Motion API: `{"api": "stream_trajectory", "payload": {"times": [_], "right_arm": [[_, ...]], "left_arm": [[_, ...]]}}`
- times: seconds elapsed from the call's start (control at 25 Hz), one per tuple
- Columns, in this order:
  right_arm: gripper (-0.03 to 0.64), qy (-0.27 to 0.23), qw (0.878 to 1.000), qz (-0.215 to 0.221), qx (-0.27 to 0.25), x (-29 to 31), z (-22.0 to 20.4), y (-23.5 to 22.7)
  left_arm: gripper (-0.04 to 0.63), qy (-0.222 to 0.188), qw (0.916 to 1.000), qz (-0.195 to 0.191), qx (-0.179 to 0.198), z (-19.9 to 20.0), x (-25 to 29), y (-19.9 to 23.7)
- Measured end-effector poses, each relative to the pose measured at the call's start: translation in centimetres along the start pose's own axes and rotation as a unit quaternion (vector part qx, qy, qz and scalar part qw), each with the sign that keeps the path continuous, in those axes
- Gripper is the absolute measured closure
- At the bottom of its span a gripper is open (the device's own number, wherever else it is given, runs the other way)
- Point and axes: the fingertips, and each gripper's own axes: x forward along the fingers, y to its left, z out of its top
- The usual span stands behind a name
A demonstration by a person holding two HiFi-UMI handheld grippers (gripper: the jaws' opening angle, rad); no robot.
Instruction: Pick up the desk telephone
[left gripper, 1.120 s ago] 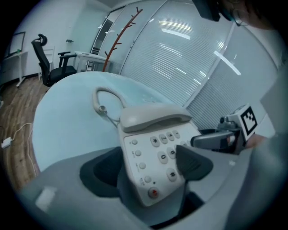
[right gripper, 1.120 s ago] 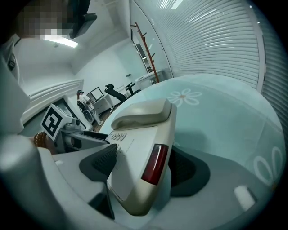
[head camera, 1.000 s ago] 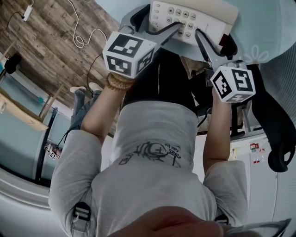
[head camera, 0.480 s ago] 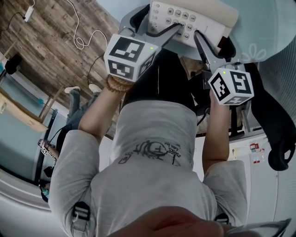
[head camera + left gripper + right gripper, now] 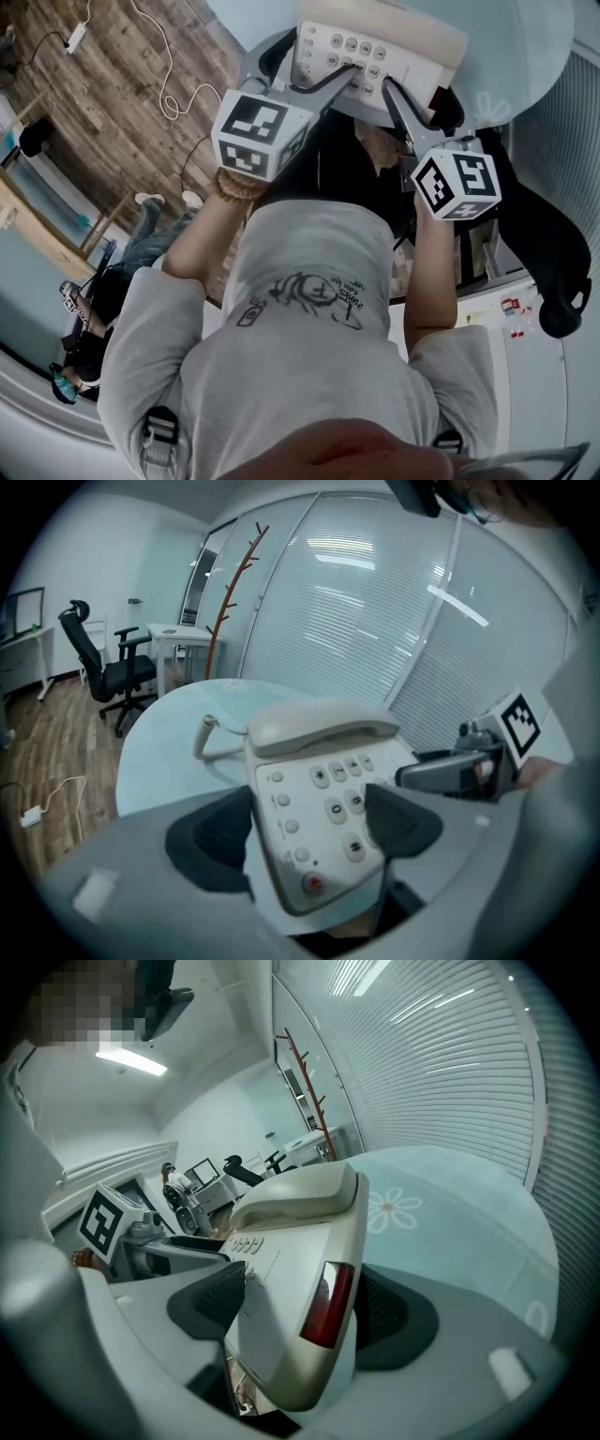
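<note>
A beige desk telephone (image 5: 375, 47) with its handset on the cradle hangs above the round pale glass table (image 5: 159, 742), held from both ends. My left gripper (image 5: 309, 66) is shut on the keypad end: one pad sits against the phone's (image 5: 319, 799) left edge, the other over the keys. My right gripper (image 5: 427, 94) is shut on the other end, with its pads on both sides of the phone's (image 5: 300, 1251) body by the red window. The handset cord (image 5: 202, 733) trails off the back. Left gripper (image 5: 305, 832) and right gripper (image 5: 300, 1312) each show the other's marker cube.
A flower decal (image 5: 394, 1206) marks the table top. Beyond it stand a black office chair (image 5: 108, 663), a white desk (image 5: 183, 635), a coat rack (image 5: 234, 583) and a blinds-covered glass wall (image 5: 394, 621). Cables (image 5: 169, 75) lie on the wooden floor; another black chair (image 5: 553, 281) is at my right.
Both grippers have risen together with the telephone between them, and the grip looks the same. In the head view the cubes and the phone sit nearer and shifted slightly left.
</note>
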Motion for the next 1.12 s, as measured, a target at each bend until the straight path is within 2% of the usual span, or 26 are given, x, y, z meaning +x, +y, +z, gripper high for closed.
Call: {"api": "stream_trajectory", "payload": {"times": [0.52, 1.12], "right_arm": [[0.265, -0.053, 0.998, 0.009, -0.035, -7.4, 8.7, 6.1], [0.264, -0.117, 0.991, 0.021, -0.057, -15.1, 15.5, 11.7]], "left_arm": [[0.221, -0.056, 0.9976, 0.017, 0.035, 9.1, -8.6, -4.3], [0.221, -0.119, 0.9896, 0.032, 0.075, 16.6, -17.0, -9.4]]}}
